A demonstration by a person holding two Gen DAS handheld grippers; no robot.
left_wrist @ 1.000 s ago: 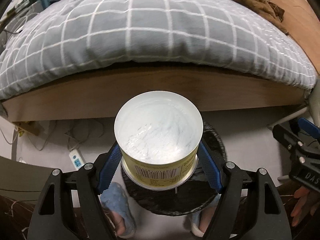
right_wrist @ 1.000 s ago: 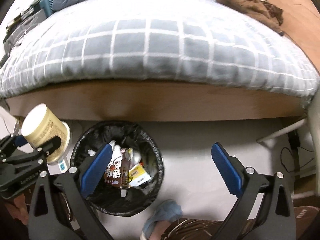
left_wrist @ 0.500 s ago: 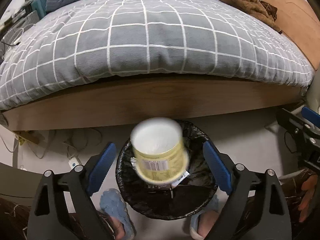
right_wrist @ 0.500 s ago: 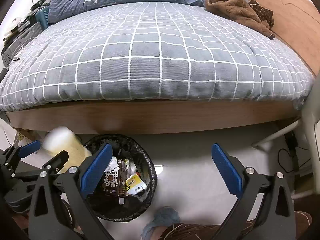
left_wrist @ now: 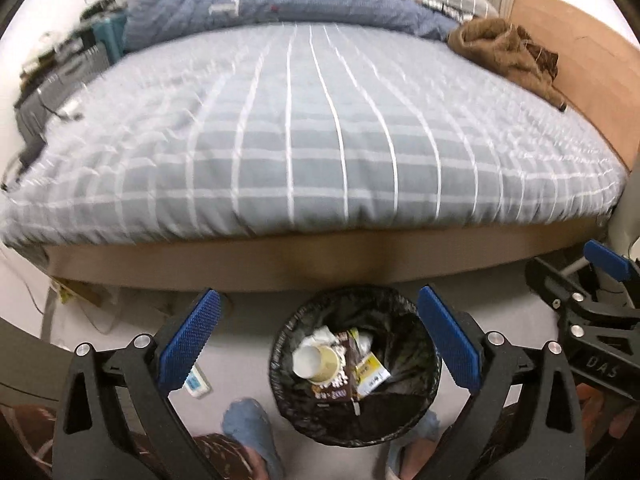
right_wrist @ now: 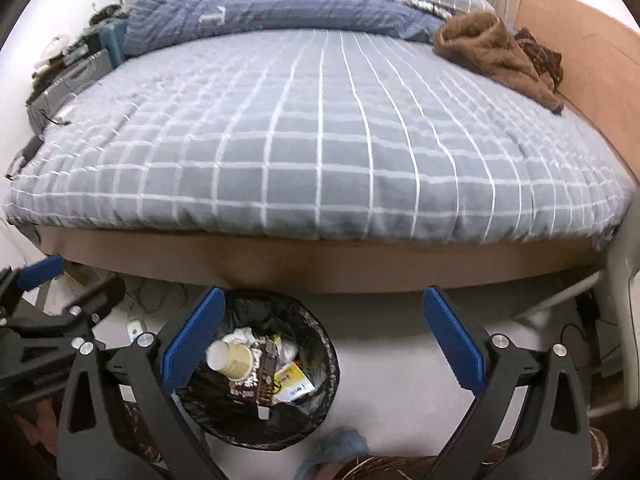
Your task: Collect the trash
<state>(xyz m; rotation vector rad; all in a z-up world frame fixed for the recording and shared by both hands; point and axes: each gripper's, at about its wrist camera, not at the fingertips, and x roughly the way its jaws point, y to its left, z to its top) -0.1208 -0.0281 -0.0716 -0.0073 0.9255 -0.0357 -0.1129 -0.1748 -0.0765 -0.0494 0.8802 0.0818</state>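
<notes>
Hand-held gripper (left_wrist: 316,344) above binned cup (left_wrist: 318,362)

One bin (left_wrist: 420,420), one cup (left_wrist: 318,362), one bed (left_wrist: 320,152), two claws (left_wrist: 318,336) (right_wrist: 324,338)

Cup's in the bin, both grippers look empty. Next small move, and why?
Probably swing toward the bed to look for more trash. The cup lies on its side among wrappers in the bin, so that drop looks done. The left gripper is opening with nothing between its jaws, and the right gripper is open and empty, so either can pick next.
</notes>
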